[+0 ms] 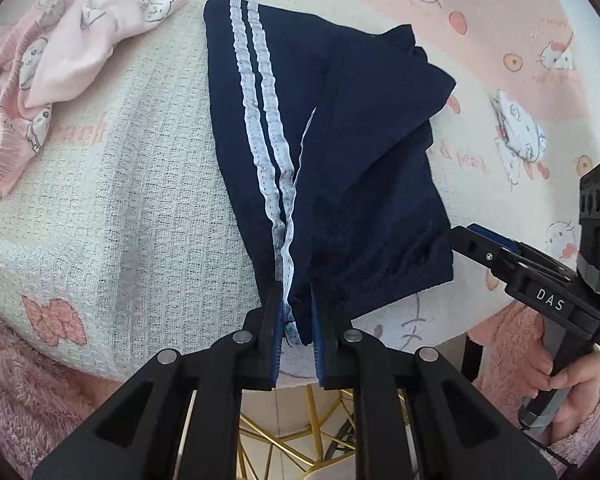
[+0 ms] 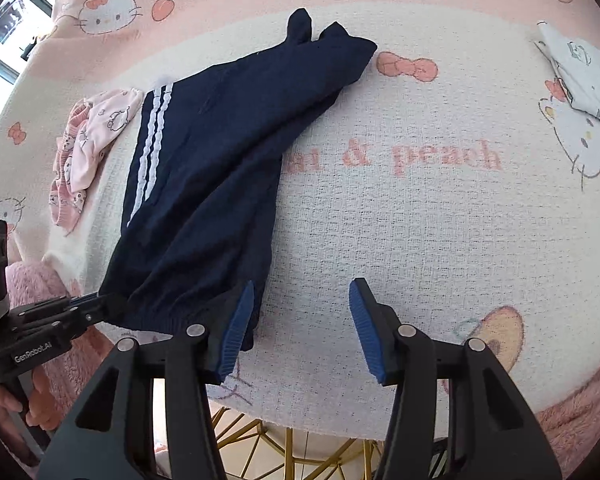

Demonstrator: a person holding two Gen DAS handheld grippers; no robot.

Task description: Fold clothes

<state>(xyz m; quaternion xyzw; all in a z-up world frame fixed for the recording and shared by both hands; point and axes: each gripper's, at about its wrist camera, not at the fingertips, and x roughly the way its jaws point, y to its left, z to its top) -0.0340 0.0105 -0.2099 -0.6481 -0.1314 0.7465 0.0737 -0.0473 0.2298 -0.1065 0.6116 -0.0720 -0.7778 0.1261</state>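
Observation:
Navy shorts (image 1: 340, 152) with two white side stripes lie folded on the patterned blanket (image 1: 132, 184). My left gripper (image 1: 296, 320) is shut on the shorts' near hem, right at the striped edge. In the right wrist view the navy shorts (image 2: 220, 168) stretch from the near left toward the far middle. My right gripper (image 2: 302, 320) stands open at the blanket's near edge, its left pad beside the shorts' waistband corner, with nothing between the fingers. The right gripper (image 1: 476, 240) also shows from the side in the left wrist view, just off the shorts' right corner.
A crumpled pink printed garment (image 1: 48, 80) lies at the far left, also seen as the pink garment (image 2: 92, 148) behind the shorts. A folded white printed piece (image 2: 584, 76) sits at the far right. Gold table legs (image 2: 284, 452) show below the blanket edge. A hand (image 1: 560, 380) in a fluffy pink sleeve holds the right gripper.

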